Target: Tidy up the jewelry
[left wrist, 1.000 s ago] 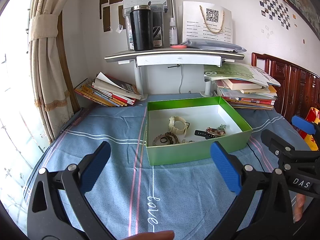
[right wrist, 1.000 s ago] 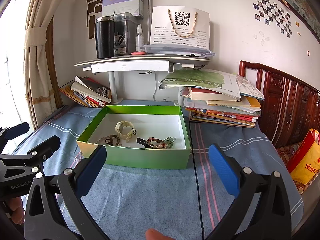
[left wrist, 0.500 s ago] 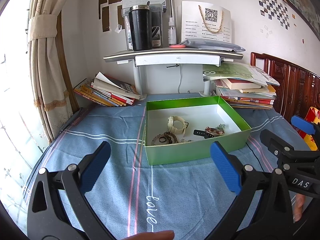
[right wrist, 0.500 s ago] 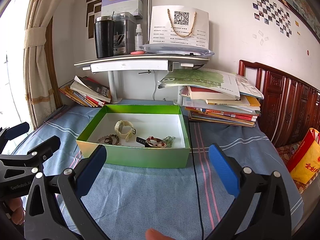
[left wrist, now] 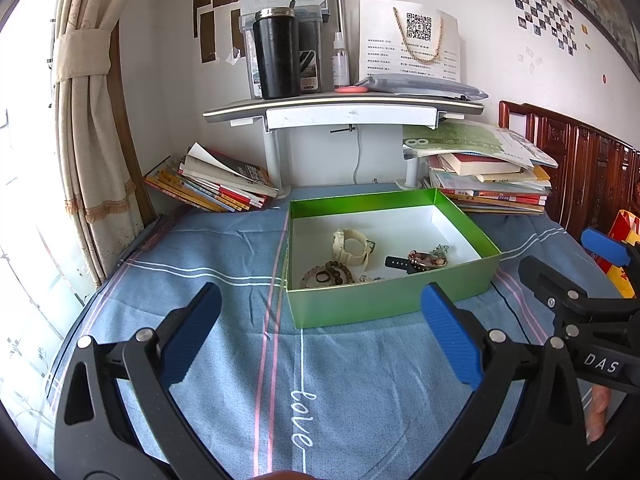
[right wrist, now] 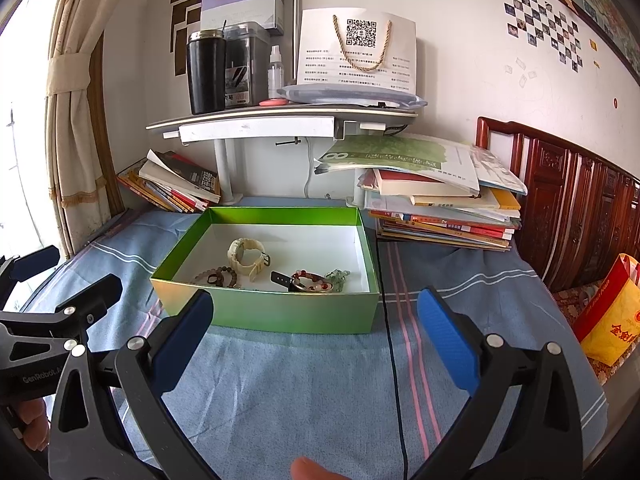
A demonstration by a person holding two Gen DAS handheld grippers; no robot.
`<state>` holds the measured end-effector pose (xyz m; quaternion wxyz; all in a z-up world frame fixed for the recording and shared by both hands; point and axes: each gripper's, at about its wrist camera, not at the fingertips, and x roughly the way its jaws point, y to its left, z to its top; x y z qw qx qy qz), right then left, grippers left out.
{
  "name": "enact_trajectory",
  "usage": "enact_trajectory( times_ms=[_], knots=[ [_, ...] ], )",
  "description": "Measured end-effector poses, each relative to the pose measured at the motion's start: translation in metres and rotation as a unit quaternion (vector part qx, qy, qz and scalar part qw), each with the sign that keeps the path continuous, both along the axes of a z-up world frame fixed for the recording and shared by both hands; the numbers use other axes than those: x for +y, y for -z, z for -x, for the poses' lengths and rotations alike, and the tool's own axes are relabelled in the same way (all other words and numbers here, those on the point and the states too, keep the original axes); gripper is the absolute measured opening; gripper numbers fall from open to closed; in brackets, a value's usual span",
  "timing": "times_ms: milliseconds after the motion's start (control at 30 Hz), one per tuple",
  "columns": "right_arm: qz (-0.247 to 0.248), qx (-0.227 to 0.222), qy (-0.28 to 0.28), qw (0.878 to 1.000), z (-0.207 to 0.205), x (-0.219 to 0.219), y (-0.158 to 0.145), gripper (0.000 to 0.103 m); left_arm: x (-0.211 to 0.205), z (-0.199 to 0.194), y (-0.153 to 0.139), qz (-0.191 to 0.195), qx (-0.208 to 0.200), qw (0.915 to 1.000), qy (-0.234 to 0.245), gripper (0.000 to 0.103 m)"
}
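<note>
A green box point(left wrist: 376, 308) point(right wrist: 280, 314) with a white inside rests on the blue cloth. In it lie a cream watch point(left wrist: 352, 245) point(right wrist: 246, 254), a brown bead bracelet point(left wrist: 330, 274) point(right wrist: 219, 275), a black strap piece point(left wrist: 396, 263) point(right wrist: 280, 279) and a red bead bracelet point(left wrist: 426, 259) point(right wrist: 312, 281). My left gripper point(left wrist: 320, 336) hangs open in front of the box, nothing between its fingers. My right gripper point(right wrist: 316, 336) is open too, just short of the box's near wall. Each gripper shows at the edge of the other's view.
Stacks of books point(left wrist: 488, 184) point(right wrist: 440, 208) sit right of the box, with slanted books point(left wrist: 208, 184) to the left. A raised shelf point(right wrist: 280, 118) holds a black tumbler point(right wrist: 206, 72). A black cable point(right wrist: 394, 360) runs across the cloth. A carved headboard point(right wrist: 572, 208) and yellow bag point(right wrist: 612, 316) stand right.
Both views have shifted only slightly; the box sits a touch lower and nearer in each. The grippers stay open and the jewelry has not moved.
</note>
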<state>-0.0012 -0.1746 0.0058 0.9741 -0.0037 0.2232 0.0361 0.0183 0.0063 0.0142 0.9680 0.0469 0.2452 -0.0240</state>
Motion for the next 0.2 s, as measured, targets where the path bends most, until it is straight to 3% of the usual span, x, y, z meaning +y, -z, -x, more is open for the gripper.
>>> enact_trajectory(
  times_ms=[100,200],
  knots=[
    [-0.002,0.009,-0.001,1.0,-0.005,-0.002,0.004,0.1,0.002,-0.005,0.003,0.001,0.008,1.0,-0.001,0.099],
    [-0.013,0.049,0.003,0.999,-0.024,-0.017,0.017,0.1,0.007,-0.018,0.013,-0.001,0.031,0.9995,-0.007,0.099]
  ],
)
